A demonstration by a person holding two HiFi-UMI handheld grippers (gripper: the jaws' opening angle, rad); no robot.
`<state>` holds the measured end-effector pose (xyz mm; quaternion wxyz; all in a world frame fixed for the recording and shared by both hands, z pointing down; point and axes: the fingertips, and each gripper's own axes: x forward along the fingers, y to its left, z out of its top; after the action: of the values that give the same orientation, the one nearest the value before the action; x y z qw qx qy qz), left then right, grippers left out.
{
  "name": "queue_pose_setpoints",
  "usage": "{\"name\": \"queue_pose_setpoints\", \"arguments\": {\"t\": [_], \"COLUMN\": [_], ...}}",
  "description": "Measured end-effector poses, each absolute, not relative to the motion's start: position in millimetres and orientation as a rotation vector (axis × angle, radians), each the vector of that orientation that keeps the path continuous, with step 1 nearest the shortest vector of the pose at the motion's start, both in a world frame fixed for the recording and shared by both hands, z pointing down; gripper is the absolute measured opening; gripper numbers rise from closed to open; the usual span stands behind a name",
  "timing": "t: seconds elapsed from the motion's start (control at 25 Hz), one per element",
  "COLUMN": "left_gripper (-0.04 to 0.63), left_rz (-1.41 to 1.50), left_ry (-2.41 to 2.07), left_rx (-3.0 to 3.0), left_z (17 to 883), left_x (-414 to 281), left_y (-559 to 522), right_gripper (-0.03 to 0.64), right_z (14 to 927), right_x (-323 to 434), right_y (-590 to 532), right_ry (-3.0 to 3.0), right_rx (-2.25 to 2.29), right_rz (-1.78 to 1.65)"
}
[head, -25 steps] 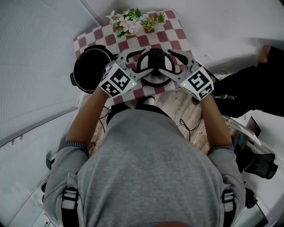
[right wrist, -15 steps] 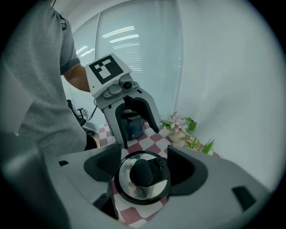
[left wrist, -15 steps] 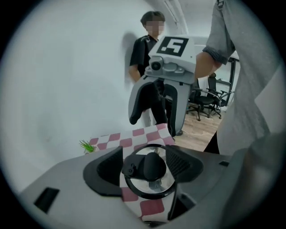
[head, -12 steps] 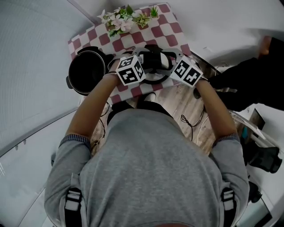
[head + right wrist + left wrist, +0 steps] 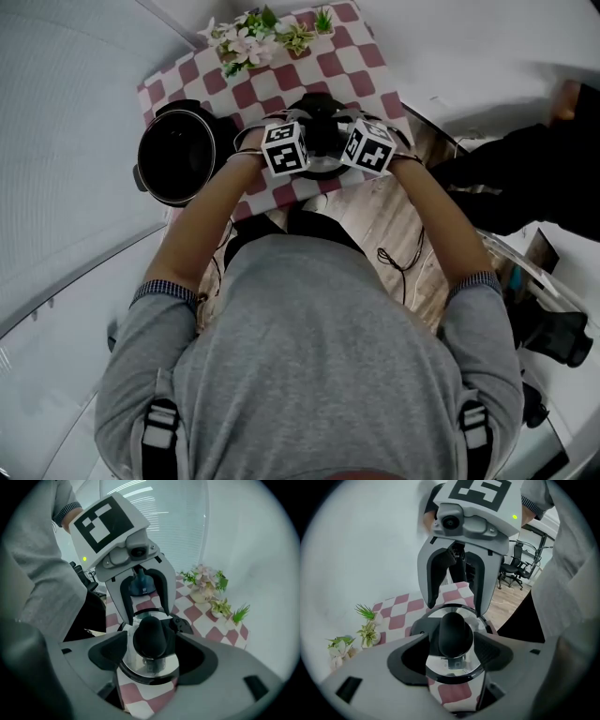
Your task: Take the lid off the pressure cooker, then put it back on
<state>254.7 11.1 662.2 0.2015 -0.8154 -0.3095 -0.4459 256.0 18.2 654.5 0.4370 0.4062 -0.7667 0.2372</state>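
Note:
The pressure cooker lid (image 5: 322, 167), shiny steel with a black knob (image 5: 453, 631), lies on the red-and-white checked cloth (image 5: 352, 70). The open black cooker pot (image 5: 178, 155) stands to its left. My left gripper (image 5: 452, 651) and my right gripper (image 5: 150, 656) both point steeply down over the lid from opposite sides. Each is open, with the knob (image 5: 152, 637) between its jaws and gaps on both sides. The left gripper view shows the right gripper (image 5: 457, 604) facing it across the lid. In the head view the marker cubes hide most of the jaws.
Small potted flowers (image 5: 248, 37) stand at the table's far edge. The lid sits near the table's near edge, with wooden floor and cables (image 5: 394, 253) below. A person in black (image 5: 525, 178) is at the right. Office chairs (image 5: 515, 566) stand further back.
Both grippers have come down and tilted steeply over the lid. Their cubes have drawn closer together, and the jaws now straddle the knob. The lid has not moved.

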Motion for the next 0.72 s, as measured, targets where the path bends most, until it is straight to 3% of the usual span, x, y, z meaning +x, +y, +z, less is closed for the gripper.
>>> {"name": "queue_pose_setpoints", "arguments": {"t": [0.72], "left_gripper": [0.325], "left_rz": [-1.381], "left_ry": [-0.96], "left_rx": [-2.191], "left_z": [723.6], "left_x": [256.5], "left_y": [15.0], "right_gripper": [0.318], "right_z": [720.1], "right_x": [256.2], "right_y": [13.7], "right_ry": [-1.785], "right_rx": [0.783], "right_rz": [0.619]}}
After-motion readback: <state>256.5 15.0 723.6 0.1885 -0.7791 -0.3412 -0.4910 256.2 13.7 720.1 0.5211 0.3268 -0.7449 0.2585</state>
